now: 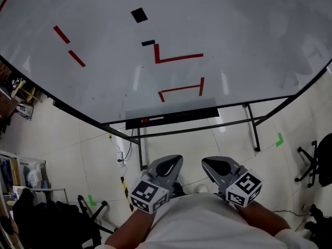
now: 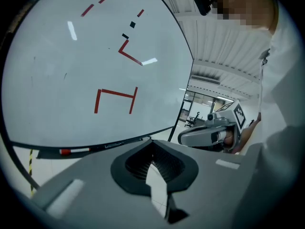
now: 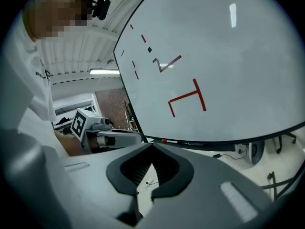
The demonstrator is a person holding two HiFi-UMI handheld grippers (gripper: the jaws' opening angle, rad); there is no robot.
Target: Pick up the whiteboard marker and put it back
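The whiteboard marker (image 1: 151,120), white with a red cap, lies on the black tray (image 1: 176,116) under the whiteboard (image 1: 218,30). It also shows in the left gripper view as the marker (image 2: 71,150) and in the right gripper view as the marker (image 3: 167,140). My left gripper (image 1: 176,161) and right gripper (image 1: 206,163) hang side by side below the tray, well short of it. Both are shut and hold nothing. The left gripper (image 2: 151,141) points at the board's lower edge, as does the right gripper (image 3: 152,146).
The board carries red line marks (image 1: 179,90) and black magnets (image 1: 138,15). Its metal stand legs (image 1: 252,128) reach across the tiled floor. An office chair (image 1: 316,162) stands at right, dark bags (image 1: 46,222) at lower left, and a striped tape strip (image 1: 126,193) lies near the left leg.
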